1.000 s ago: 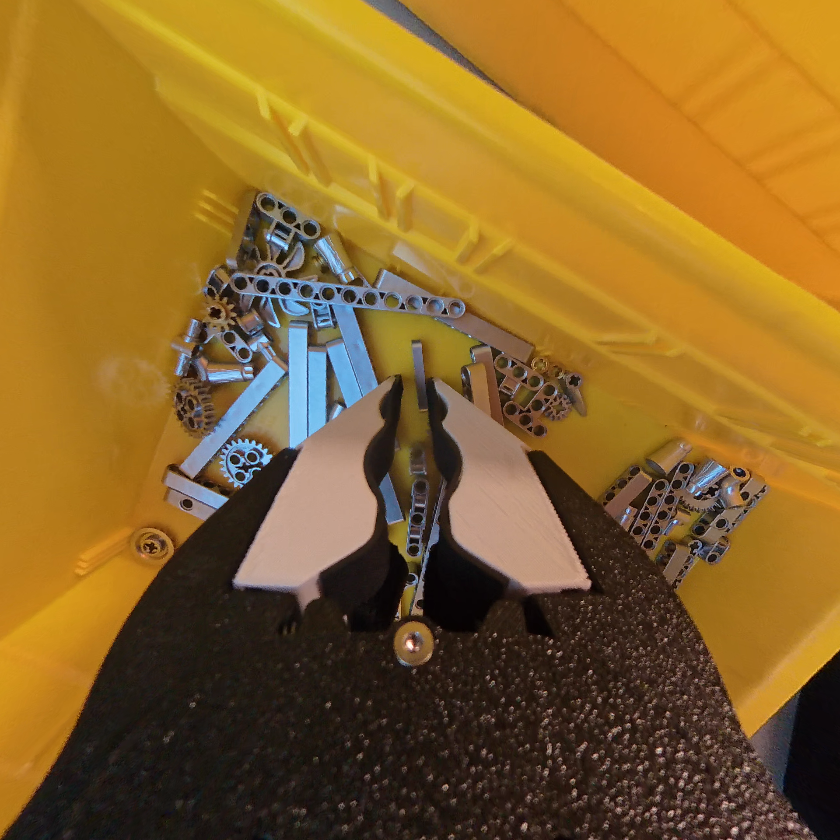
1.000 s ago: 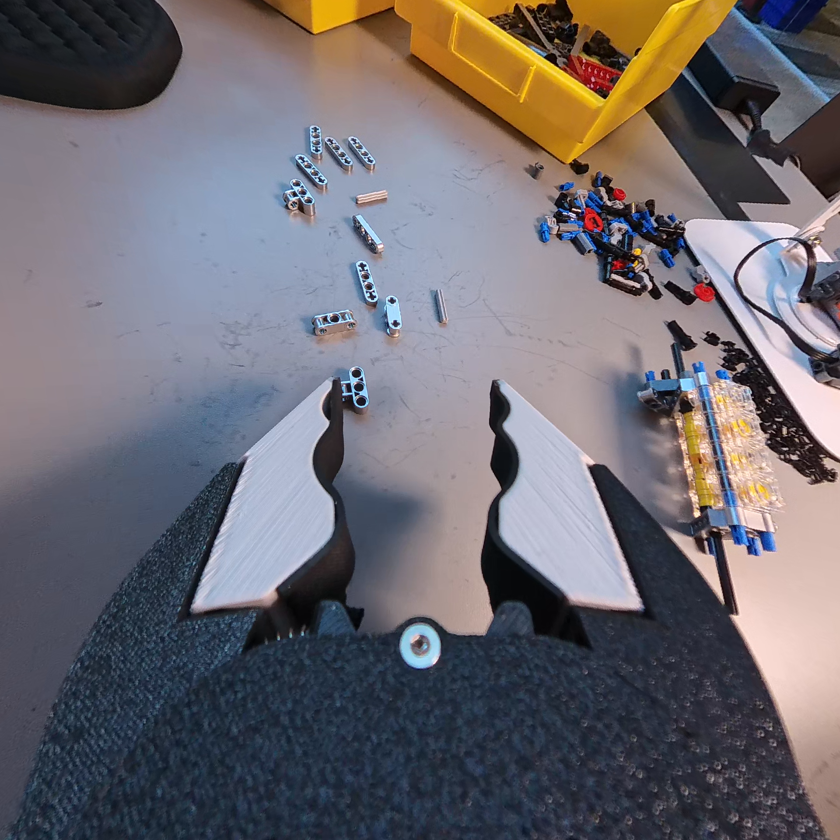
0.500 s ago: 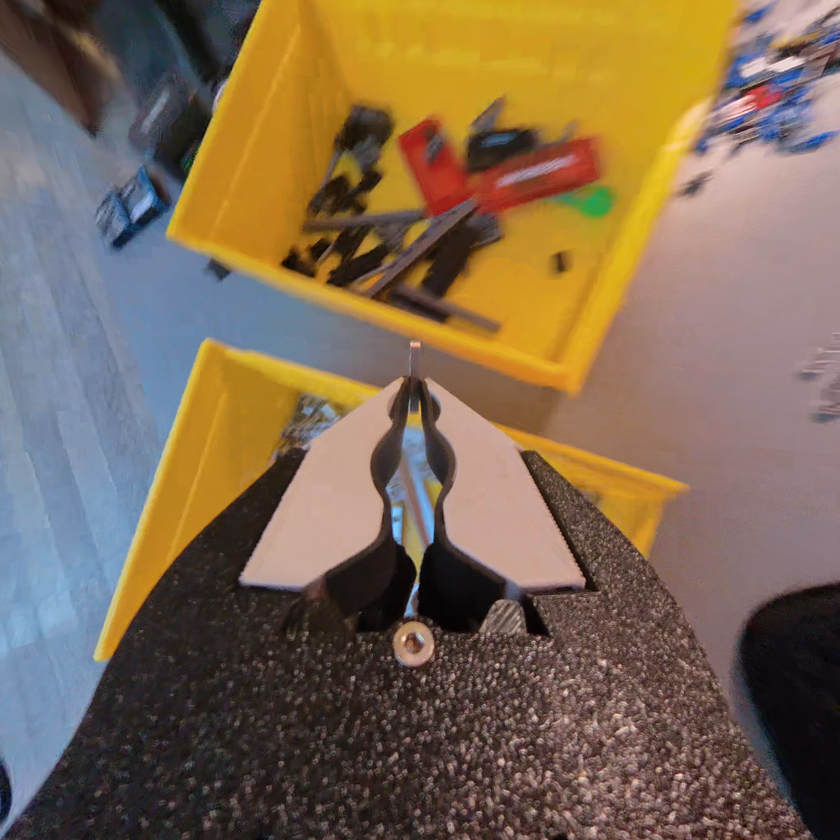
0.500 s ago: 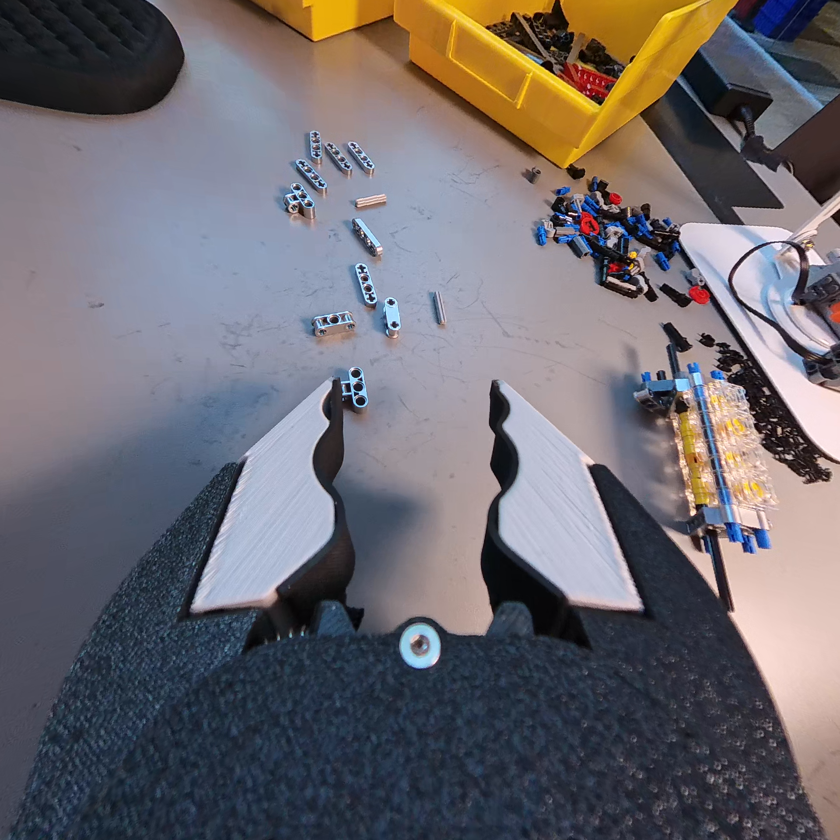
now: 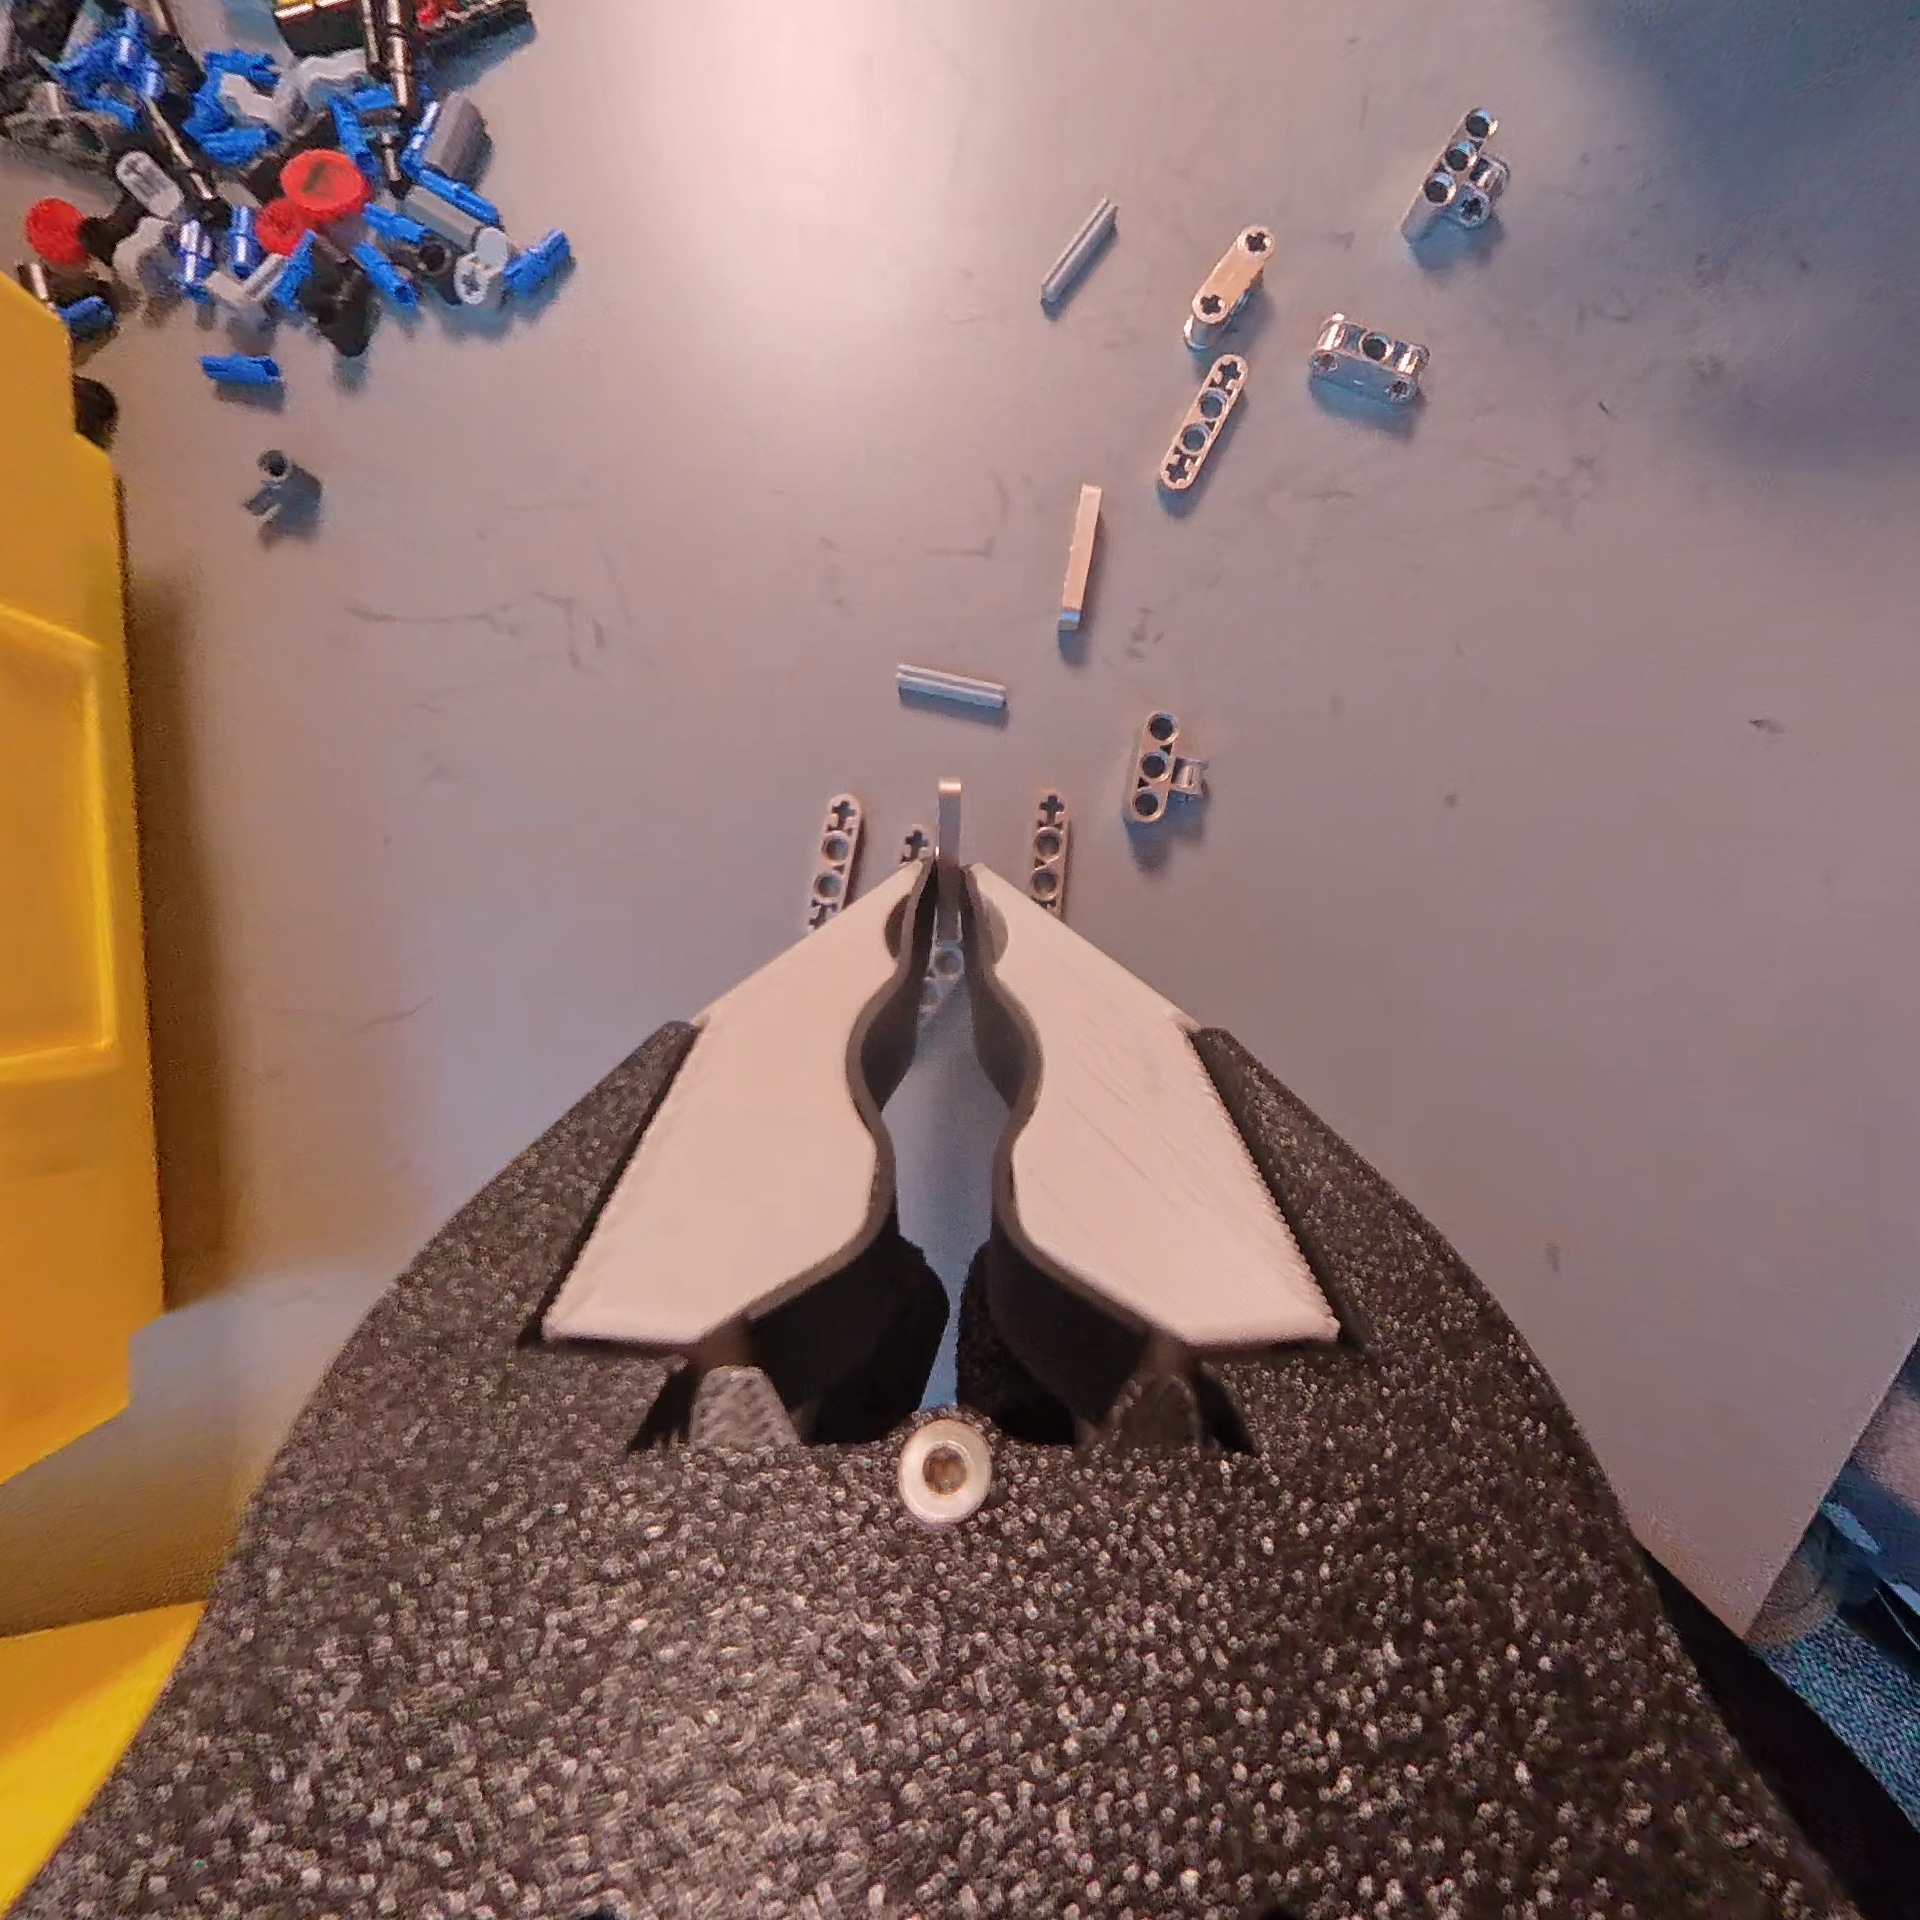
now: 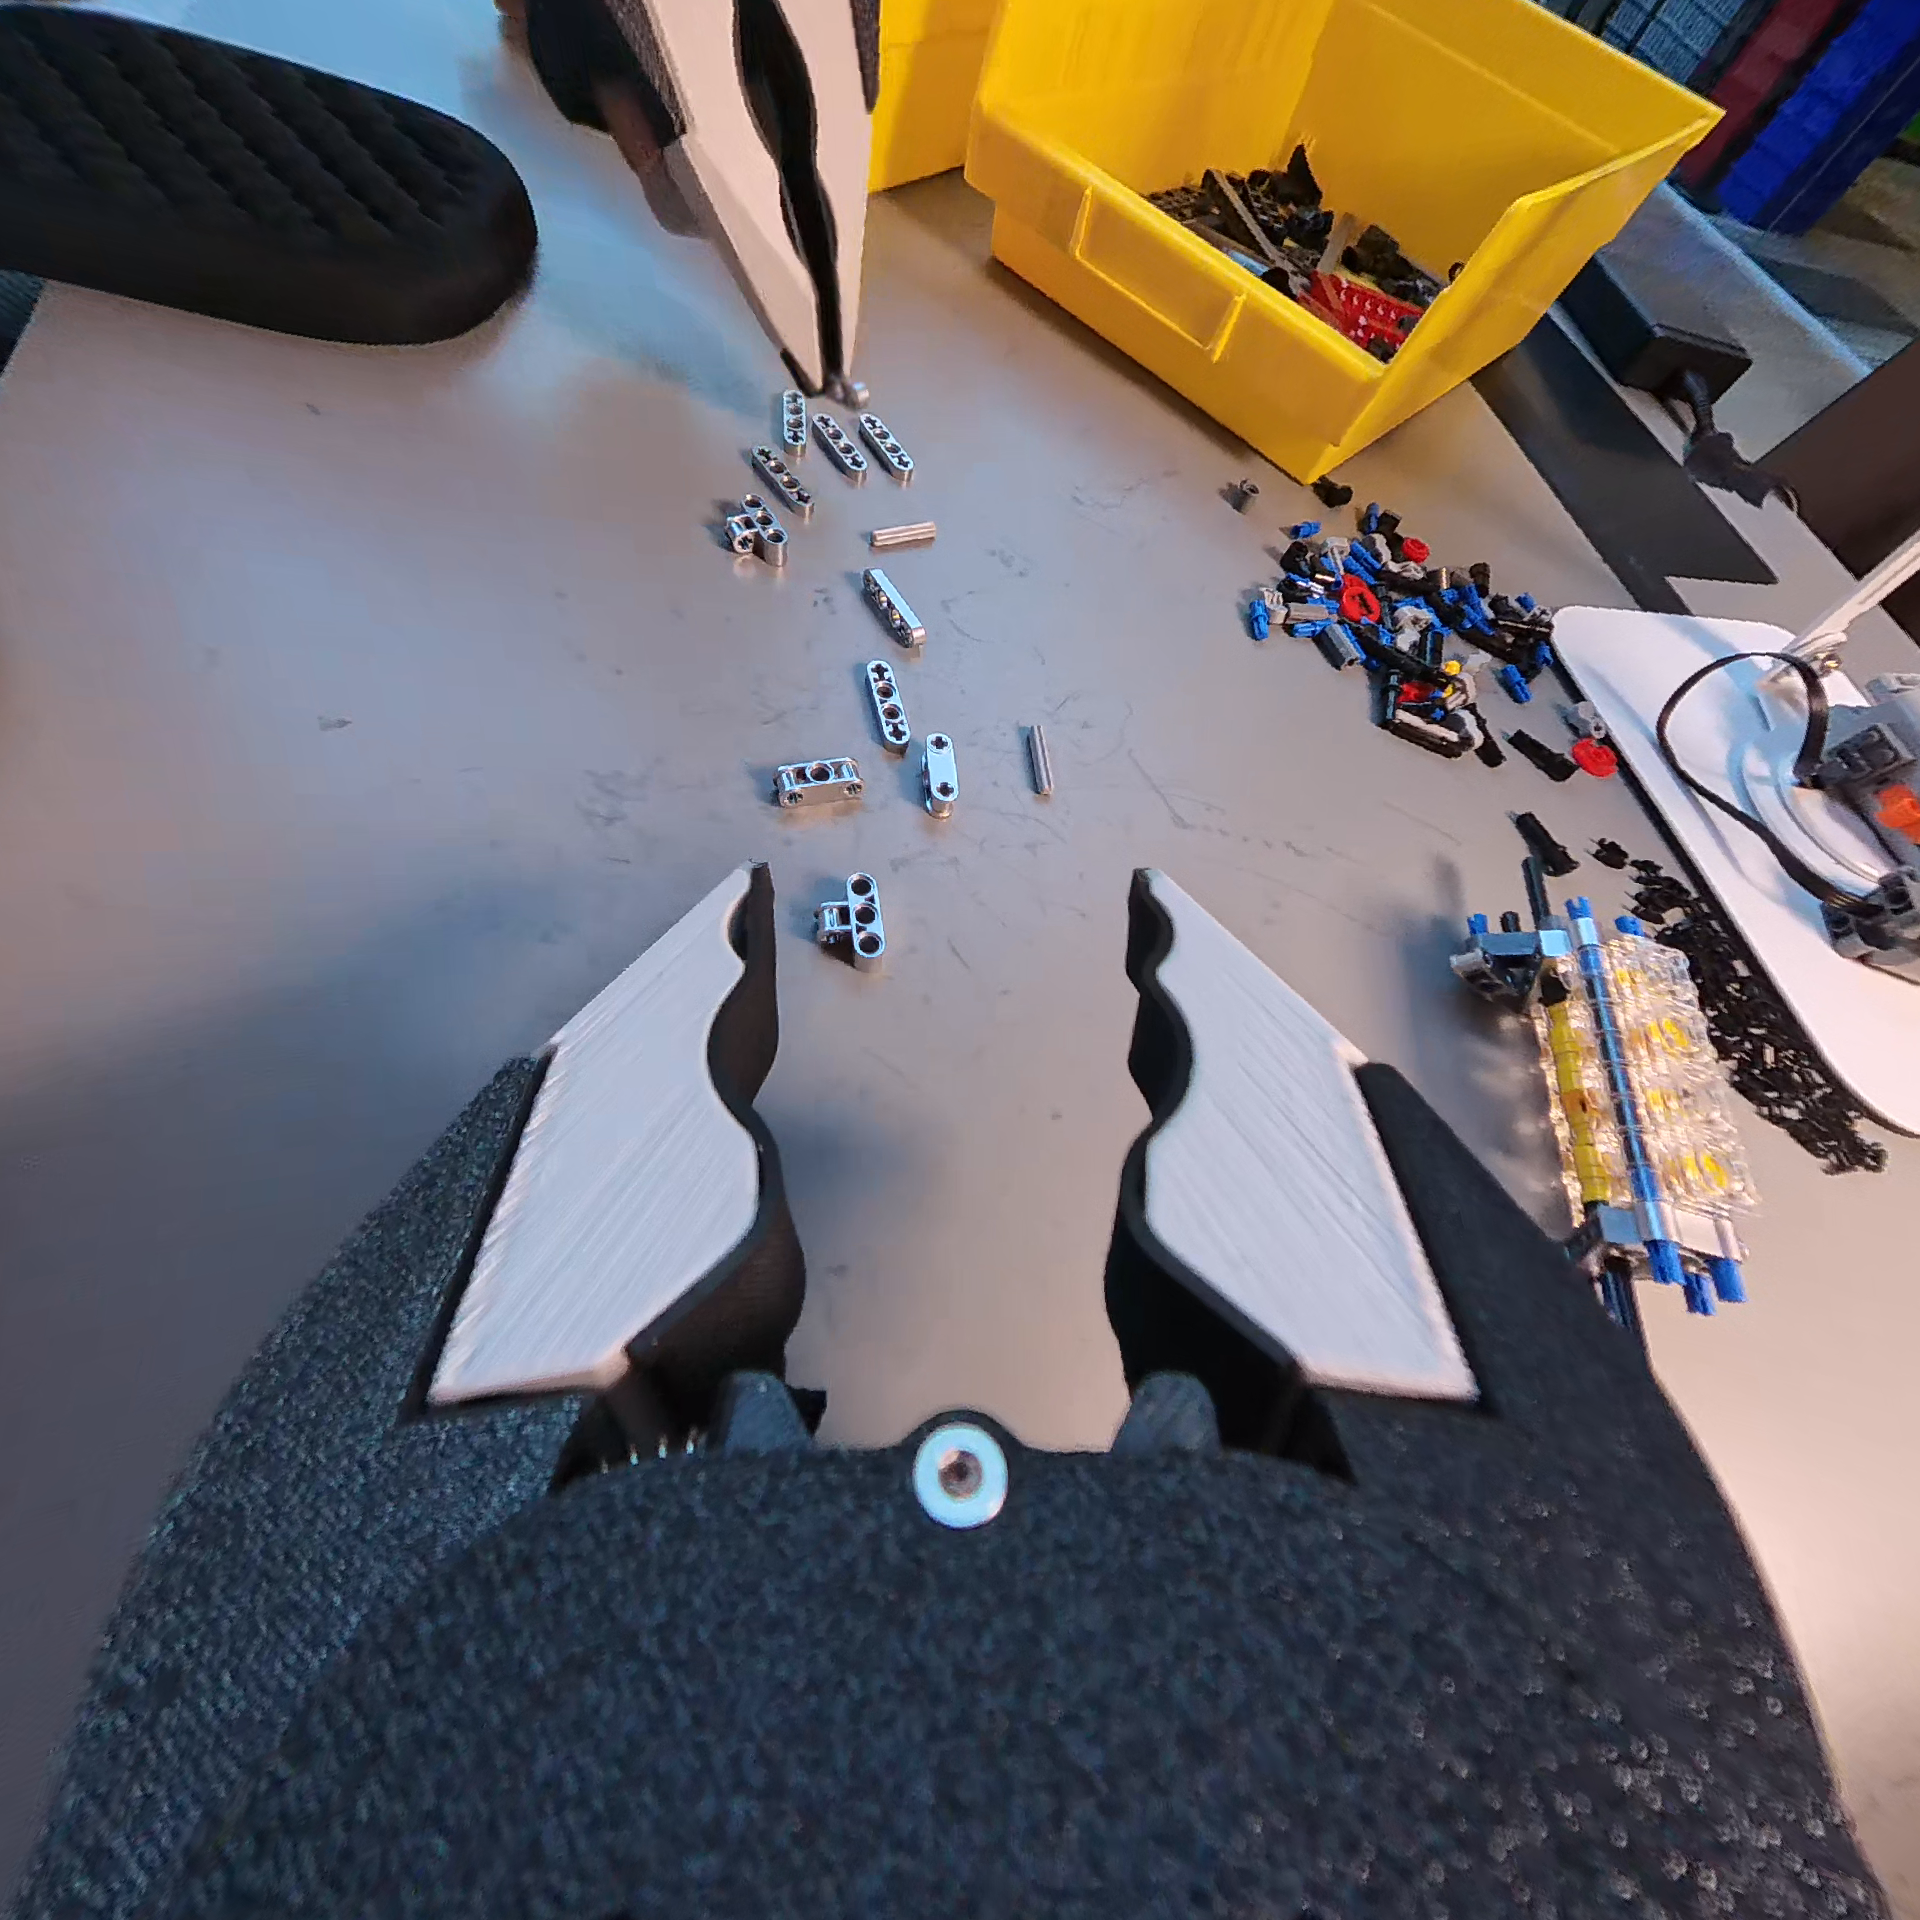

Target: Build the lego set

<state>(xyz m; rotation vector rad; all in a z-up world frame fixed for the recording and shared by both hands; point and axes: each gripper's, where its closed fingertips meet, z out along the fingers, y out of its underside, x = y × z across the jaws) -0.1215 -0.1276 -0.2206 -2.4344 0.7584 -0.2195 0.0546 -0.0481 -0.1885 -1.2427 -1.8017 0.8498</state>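
My left gripper [image 5: 948,868] is shut on a thin grey beam [image 5: 950,821] that sticks out past its tips. It holds the beam low over a row of short grey beams [image 5: 834,860] on the grey table. The right wrist view shows it coming down from the top [image 6: 831,379], with the held beam [image 6: 854,393] just behind that row [image 6: 840,447]. My right gripper [image 6: 951,883] is open and empty above the table. The nearest part to it is a small grey connector [image 6: 854,920] by its left finger. More grey beams and axles [image 6: 891,707] lie scattered ahead.
A yellow bin [image 6: 1143,260] of dark parts stands at the back right, another bin wall [image 5: 62,935] to my left. A pile of blue, black and red parts [image 6: 1382,634], a built block [image 6: 1621,1101], a white plate [image 6: 1662,717] and a black pad [image 6: 229,187] lie around. Some 20 cm of space lies between my two pairs of fingers. Between my right fingertips and the small grey connector [image 6: 854,920] there is roughly 4 cm. It is also in sight in the left wrist view [image 5: 1476,156].
My left gripper closed on the grey beam in the yellow bin, lifted it out and swung it over to the row of beams on the table. My right gripper stayed open, nearly still.
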